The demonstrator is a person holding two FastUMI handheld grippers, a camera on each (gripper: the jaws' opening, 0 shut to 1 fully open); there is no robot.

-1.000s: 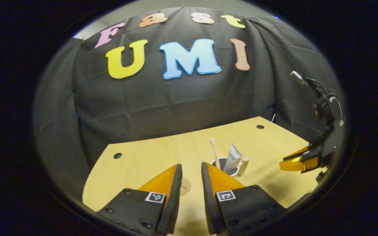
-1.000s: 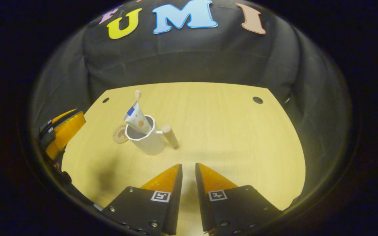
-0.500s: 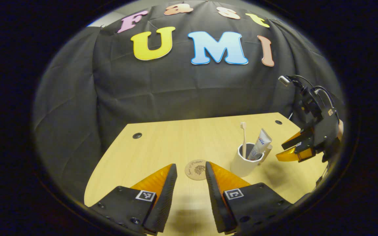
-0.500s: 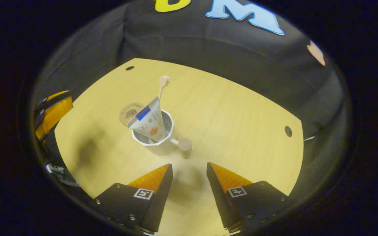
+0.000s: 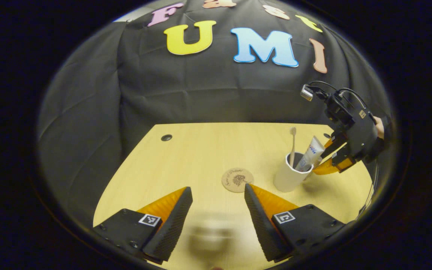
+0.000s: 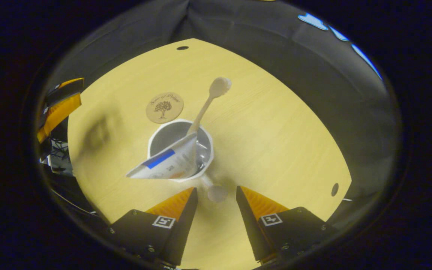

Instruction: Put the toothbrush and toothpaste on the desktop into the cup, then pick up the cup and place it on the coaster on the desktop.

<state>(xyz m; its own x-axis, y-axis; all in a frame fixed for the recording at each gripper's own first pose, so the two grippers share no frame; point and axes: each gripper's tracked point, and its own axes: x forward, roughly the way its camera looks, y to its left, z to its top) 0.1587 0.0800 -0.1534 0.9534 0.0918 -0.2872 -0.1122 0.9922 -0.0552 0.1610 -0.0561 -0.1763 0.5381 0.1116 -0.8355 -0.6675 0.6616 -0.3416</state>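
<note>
right tool [image 6: 216,195] nearer cup [image 6: 180,150], wooden desktop [image 6: 276,123]

Open tongs [image 6: 216,193] astride cup [image 6: 180,150] handle [image 6: 216,192]

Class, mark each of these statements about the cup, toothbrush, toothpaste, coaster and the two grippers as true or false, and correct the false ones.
1. The toothbrush stands in the cup. True.
2. The toothpaste lies flat on the desk. False: it leans inside the cup.
3. The cup sits on the coaster. False: it stands on the desk beside the coaster.
4. The right gripper is open, its fingers either side of the cup's handle. True.
5. The left gripper is shut on the coaster. False: it is open and holds nothing.
</note>
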